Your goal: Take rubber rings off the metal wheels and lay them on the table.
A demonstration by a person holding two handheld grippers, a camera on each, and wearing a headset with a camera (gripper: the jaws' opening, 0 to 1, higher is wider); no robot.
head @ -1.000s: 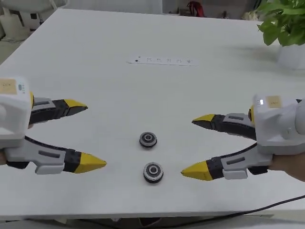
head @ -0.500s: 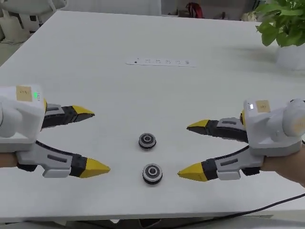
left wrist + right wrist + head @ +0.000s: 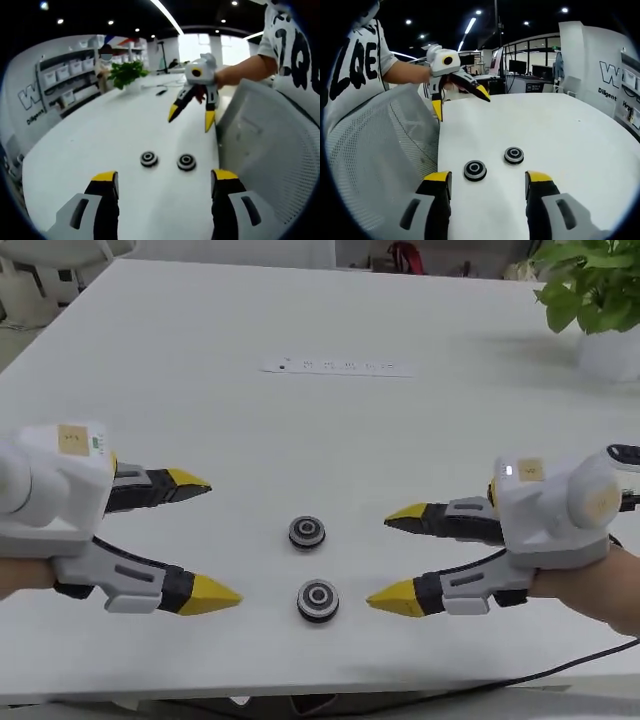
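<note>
Nothing removed yet: the nearer wheel (image 3: 318, 600) and farther wheel (image 3: 307, 532) sit on the table (image 3: 300, 430), rubber rings (image 3: 301, 601) seemingly on, between the left gripper (image 3: 220, 538) and right gripper (image 3: 381, 560), both spread wide and empty.

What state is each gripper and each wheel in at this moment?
Left gripper: open, holding nothing.
Right gripper: open, holding nothing.
Near wheel: flat on the table, black ring on, untouched.
Far wheel: flat on the table, black ring on, untouched.
</note>
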